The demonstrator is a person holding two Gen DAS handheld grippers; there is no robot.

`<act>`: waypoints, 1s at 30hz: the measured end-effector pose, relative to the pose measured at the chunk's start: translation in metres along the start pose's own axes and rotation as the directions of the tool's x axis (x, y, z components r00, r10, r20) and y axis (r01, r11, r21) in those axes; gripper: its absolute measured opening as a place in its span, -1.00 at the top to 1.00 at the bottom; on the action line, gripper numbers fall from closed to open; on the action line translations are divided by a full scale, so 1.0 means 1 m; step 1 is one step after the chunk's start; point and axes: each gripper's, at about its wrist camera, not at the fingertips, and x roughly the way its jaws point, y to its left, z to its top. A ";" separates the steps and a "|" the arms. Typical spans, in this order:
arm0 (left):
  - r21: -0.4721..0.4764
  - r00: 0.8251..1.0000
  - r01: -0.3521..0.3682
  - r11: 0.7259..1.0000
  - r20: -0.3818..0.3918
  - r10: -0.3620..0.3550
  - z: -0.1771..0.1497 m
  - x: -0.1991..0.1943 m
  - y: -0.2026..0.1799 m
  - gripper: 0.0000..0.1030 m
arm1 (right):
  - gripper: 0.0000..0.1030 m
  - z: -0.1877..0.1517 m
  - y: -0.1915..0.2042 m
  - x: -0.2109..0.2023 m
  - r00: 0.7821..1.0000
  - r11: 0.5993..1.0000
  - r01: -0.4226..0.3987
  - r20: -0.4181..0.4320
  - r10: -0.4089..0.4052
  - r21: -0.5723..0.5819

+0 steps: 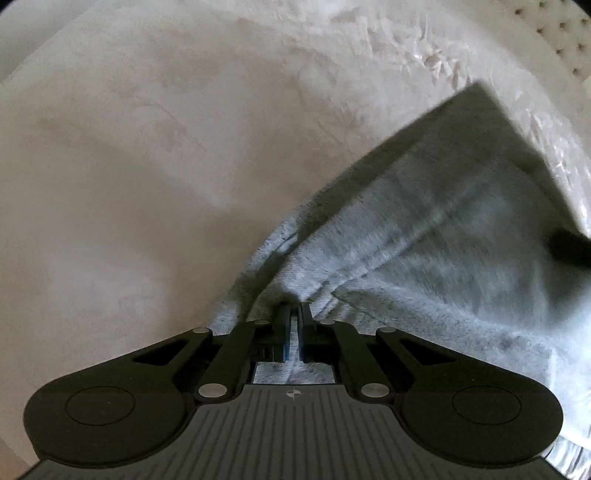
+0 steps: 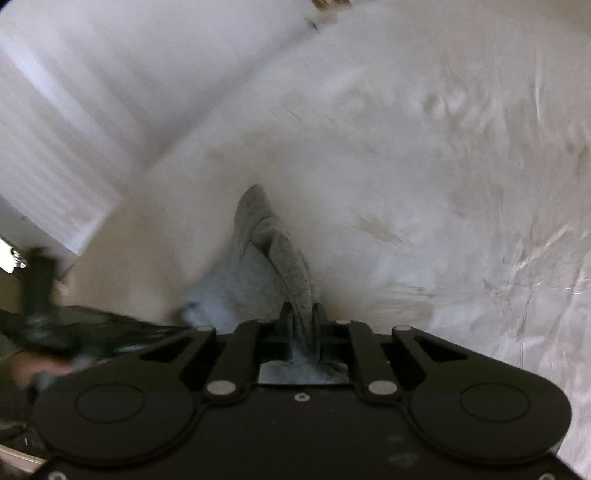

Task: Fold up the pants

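Observation:
The light grey pants (image 1: 436, 236) lie on a white bed cover (image 1: 147, 166) and stretch from the lower middle up to the right of the left wrist view. My left gripper (image 1: 293, 308) is shut on a bunched edge of the grey cloth, which runs between its pads. In the right wrist view a narrow, folded end of the pants (image 2: 266, 254) rises in front of my right gripper (image 2: 300, 310), whose fingers are closed on that cloth. The picture there is blurred.
The white cover (image 2: 424, 184) is wrinkled at the right. A pale striped surface (image 2: 66, 129) lies at upper left in the right wrist view, with dark blurred shapes (image 2: 40, 288) at its left edge. A tufted white panel (image 1: 565, 33) shows at top right in the left wrist view.

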 end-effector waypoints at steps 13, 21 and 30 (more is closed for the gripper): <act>-0.023 0.990 -0.124 0.992 0.071 0.125 -0.033 -0.064 0.049 0.88 | 0.77 -0.153 0.169 -0.010 0.992 0.971 -0.060 -0.126 0.031 -0.232; 0.062 0.979 -0.128 0.990 0.167 0.116 -0.049 -0.097 0.030 0.88 | 0.77 -0.162 0.172 0.009 0.993 0.989 0.014 -0.116 -0.032 -0.147; 0.228 0.970 -0.093 0.969 0.242 0.037 -0.062 -0.105 -0.026 0.87 | 0.63 -0.174 0.196 0.034 0.983 0.977 0.090 -0.140 -0.119 -0.192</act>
